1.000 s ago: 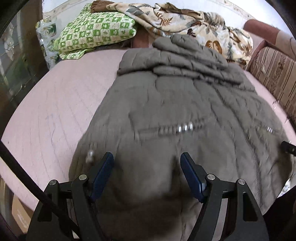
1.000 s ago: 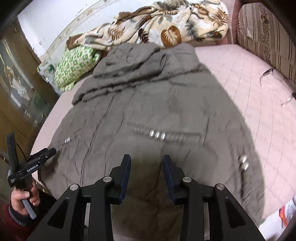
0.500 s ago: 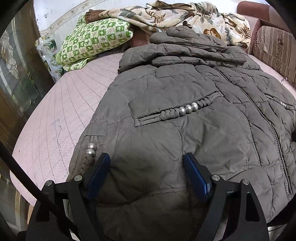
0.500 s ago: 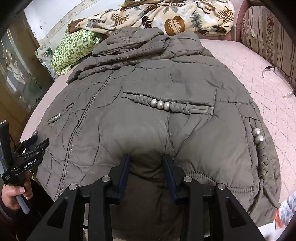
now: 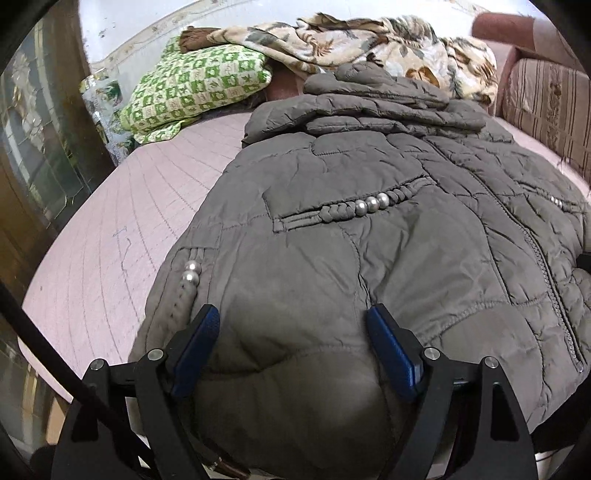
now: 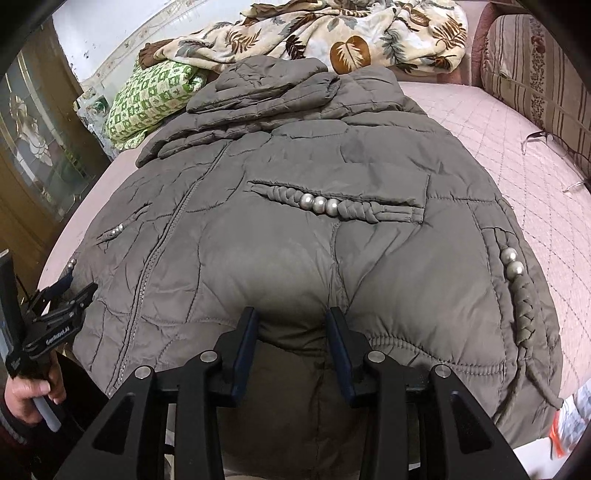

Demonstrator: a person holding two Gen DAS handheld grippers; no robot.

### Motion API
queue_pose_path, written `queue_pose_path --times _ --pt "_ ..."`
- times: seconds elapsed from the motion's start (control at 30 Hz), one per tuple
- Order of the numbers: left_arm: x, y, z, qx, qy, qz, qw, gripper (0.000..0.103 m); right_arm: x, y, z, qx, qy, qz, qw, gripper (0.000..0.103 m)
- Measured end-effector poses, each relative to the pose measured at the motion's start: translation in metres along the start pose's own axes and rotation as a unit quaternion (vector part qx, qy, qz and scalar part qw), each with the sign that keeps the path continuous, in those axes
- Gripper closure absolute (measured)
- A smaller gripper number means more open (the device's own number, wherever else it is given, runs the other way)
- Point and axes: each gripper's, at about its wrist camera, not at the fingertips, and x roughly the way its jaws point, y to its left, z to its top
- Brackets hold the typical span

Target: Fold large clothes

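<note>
A large grey-brown quilted jacket (image 5: pixel 388 251) lies front-up on a pink bed, its hood and folded sleeves at the far end. It also fills the right wrist view (image 6: pixel 295 229). My left gripper (image 5: pixel 291 317) is open at the left part of the near hem, with puffy fabric between its blue pads. My right gripper (image 6: pixel 291 317) is partly closed at the right part of the hem, with a fold of fabric bulging between its pads. The left gripper also shows in the right wrist view (image 6: pixel 74 288), held by a hand.
The pink quilted bedspread (image 5: pixel 122 236) shows left of the jacket and to its right (image 6: pixel 517 147). A green checked pillow (image 5: pixel 195 92) and a leaf-print blanket (image 6: pixel 332 33) lie at the head. A striped cushion (image 6: pixel 543 70) lies at the right. A wooden cabinet (image 6: pixel 33 155) stands left.
Both grippers have moved lower and closer to the jacket's near hem. The hem fabric now bulges up between the fingers of each gripper. The jaw openings look unchanged.
</note>
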Motion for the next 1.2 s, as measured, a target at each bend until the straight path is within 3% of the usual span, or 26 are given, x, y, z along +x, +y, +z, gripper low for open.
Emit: queue_pose_path --times 0.3,0.47,0.77,1.2 --pt "0.0 -0.002 -0.008 -0.017 -0.022 0.001 0.9996 0.018 -0.003 0.006 -0.017 0.003 -0.055 -0.018 0.998 0.058" --pt "0.002 0.001 -0.008 -0.027 -0.022 -0.01 0.9993 0.017 -0.002 0.005 -0.017 -0.009 -0.061 -0.013 0.998 0.057" --pt "-0.001 0.0 -0.008 -0.025 -0.023 -0.006 0.9994 0.016 0.0 0.006 -0.015 -0.018 -0.061 -0.01 0.998 0.051" --pt "-0.033 0.019 -0.018 -0.051 -0.029 -0.036 0.9977 0.016 -0.016 0.002 -0.02 -0.005 -0.036 0.027 0.999 0.043"
